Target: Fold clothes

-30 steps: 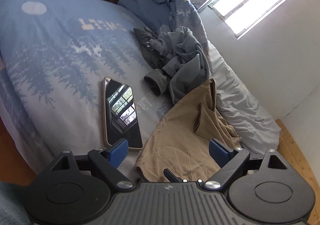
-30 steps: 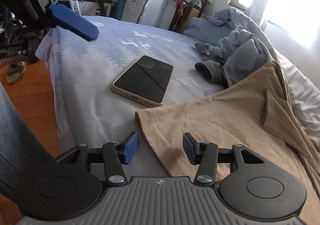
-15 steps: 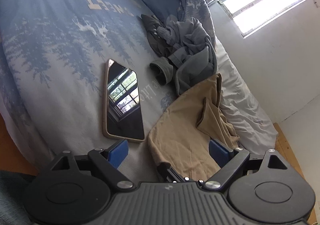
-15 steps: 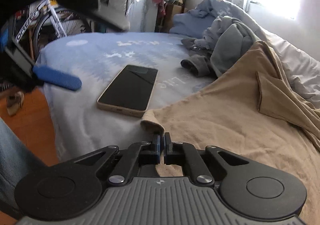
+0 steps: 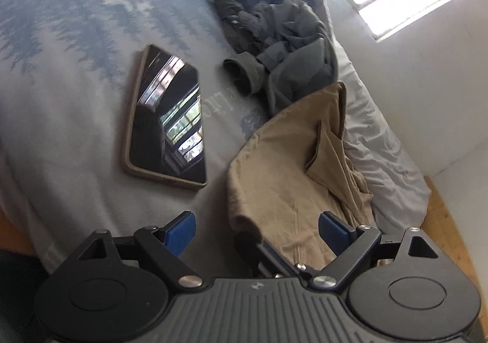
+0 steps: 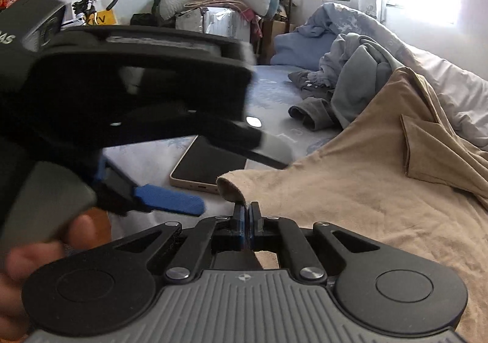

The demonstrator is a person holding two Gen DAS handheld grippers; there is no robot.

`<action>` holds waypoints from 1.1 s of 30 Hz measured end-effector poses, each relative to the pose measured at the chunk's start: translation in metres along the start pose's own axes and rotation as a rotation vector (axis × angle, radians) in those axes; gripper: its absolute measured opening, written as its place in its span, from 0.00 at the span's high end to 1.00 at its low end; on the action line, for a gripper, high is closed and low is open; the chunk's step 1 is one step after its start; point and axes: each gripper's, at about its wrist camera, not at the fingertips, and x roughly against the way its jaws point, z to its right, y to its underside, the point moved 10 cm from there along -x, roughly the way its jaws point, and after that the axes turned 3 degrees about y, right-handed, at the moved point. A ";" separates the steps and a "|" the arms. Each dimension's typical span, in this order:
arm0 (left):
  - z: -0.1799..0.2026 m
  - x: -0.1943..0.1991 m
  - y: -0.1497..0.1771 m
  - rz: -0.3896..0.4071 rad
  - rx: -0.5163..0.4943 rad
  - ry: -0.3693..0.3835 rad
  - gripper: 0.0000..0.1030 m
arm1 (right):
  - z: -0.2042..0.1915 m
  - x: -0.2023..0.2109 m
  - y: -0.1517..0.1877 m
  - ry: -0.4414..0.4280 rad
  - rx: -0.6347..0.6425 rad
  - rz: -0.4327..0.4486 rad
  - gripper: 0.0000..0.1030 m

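A tan garment (image 5: 283,178) (image 6: 366,190) lies spread on the bed, with a folded flap toward its far side. My right gripper (image 6: 246,209) is shut on the tan garment's near corner, which bulges just above the pads. My left gripper (image 5: 256,230) is open and hovers over that same corner. In the right wrist view it appears large and blurred at the left, with one blue fingertip (image 6: 170,199) showing. A person's hand (image 6: 45,239) holds it. A crumpled grey garment (image 5: 286,59) (image 6: 350,77) lies beyond the tan one.
A phone (image 5: 166,120) (image 6: 207,166) lies screen up on the blue printed bedcover (image 5: 76,47), just left of the tan garment. A white sheet (image 5: 387,157) hangs off the bed's right side above wooden floor (image 5: 448,221). A bicycle and stacked bags (image 6: 213,4) fill the room's far side.
My right gripper has shut on the tan garment's corner and lifted it slightly. My left gripper has dropped lower and closer to that corner, staying open.
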 end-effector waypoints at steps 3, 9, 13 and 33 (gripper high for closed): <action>0.000 -0.006 0.001 -0.003 0.017 0.017 0.15 | 0.000 0.001 0.000 -0.010 -0.002 0.002 0.98; -0.003 -0.012 0.002 -0.001 0.042 0.024 0.32 | 0.001 0.003 -0.005 -0.021 -0.011 0.020 0.98; -0.007 -0.014 0.001 -0.004 0.072 0.028 0.45 | 0.000 0.002 -0.005 -0.023 -0.006 0.019 0.98; -0.004 0.002 -0.009 0.023 0.092 -0.006 0.99 | 0.000 0.020 -0.004 0.031 0.054 0.052 0.66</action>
